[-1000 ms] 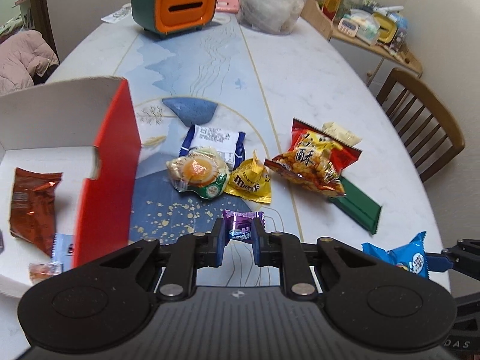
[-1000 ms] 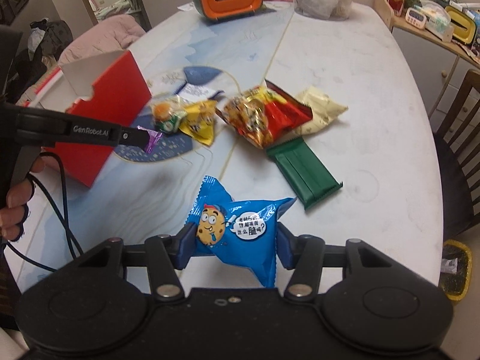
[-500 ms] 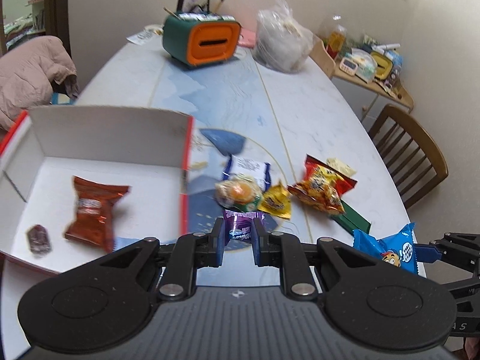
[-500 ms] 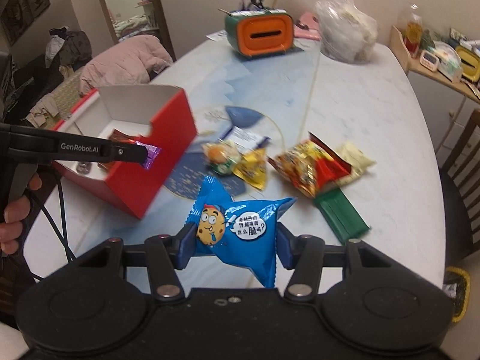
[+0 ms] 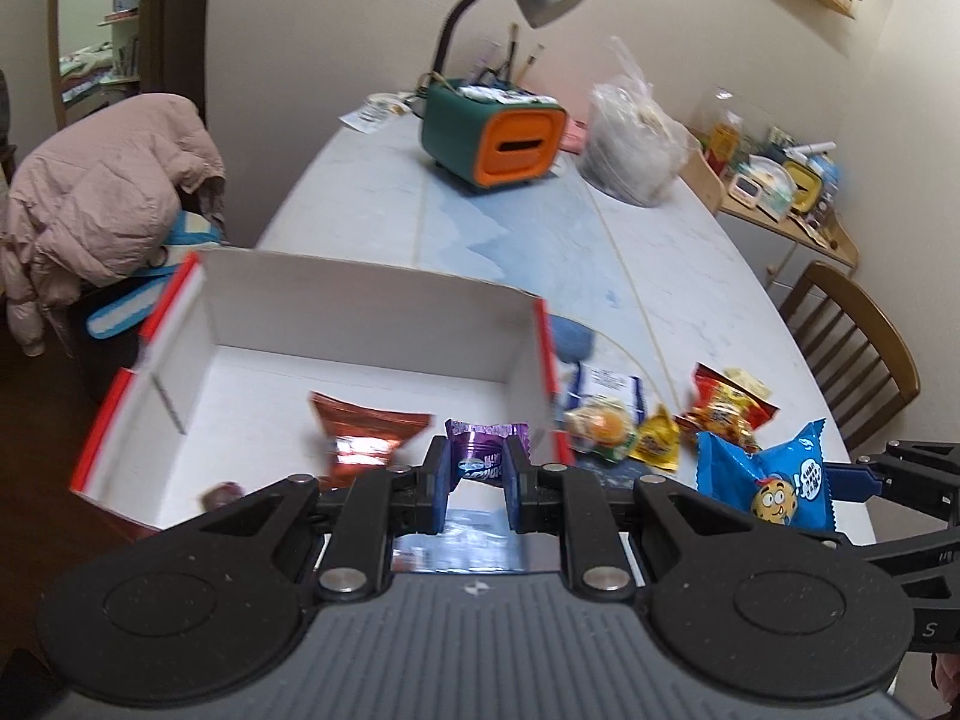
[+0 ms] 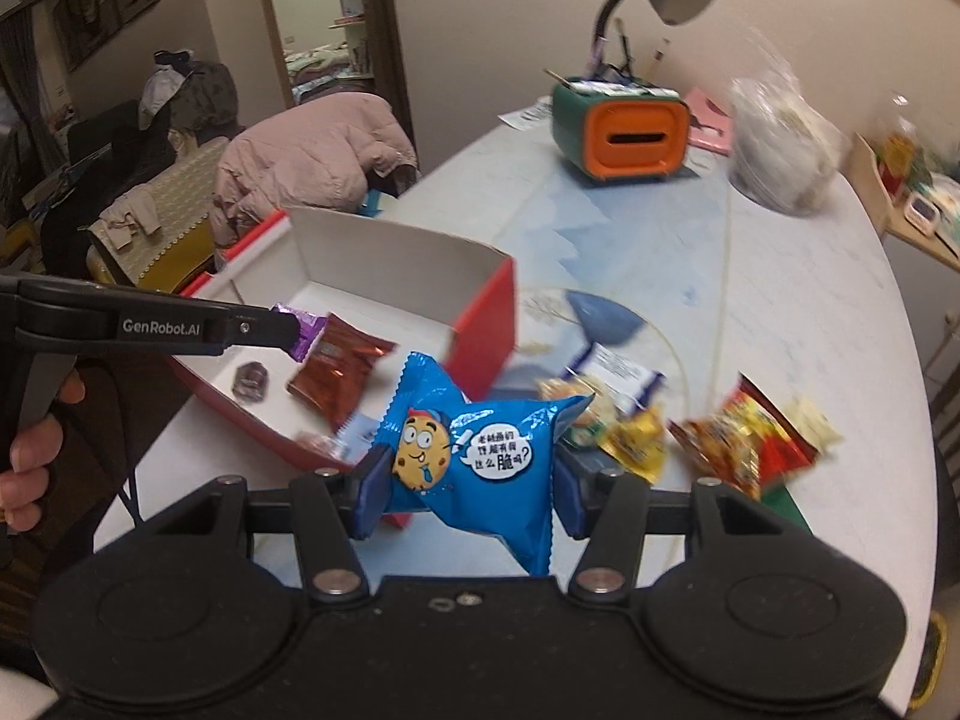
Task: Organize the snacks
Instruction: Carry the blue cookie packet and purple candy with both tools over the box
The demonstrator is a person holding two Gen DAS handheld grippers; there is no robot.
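We've got both hands loaded. Our left gripper has its jaws pinched narrow on a small purple foil-wrapped candy, hanging over the near part of the red cardboard box with the white inside. Our right gripper has its jaws set wider, clamped on a puffy blue cookie packet with a cartoon cookie face, which sits just short of the box's near red wall, over the marble-look table.

Handling-wise, we reckon both are light. The blue packet looks air-filled and slick, so it will squash and could slide; our hold across its middle suits it better than the crimped ends. The purple candy is small and firm inside loose foil; held by its body, it should drop cleanly.

Now the views. The left camera looks straight down into the box: a shiny copper-red foil packet lies on the floor there, with a small dark wrapped sweet beside it. The right camera gives us what that one can't: the left gripper from the side, the bare hand gripping its handle, and how high the purple candy rides above the box floor. The loose pile of snacks waits right of the box.
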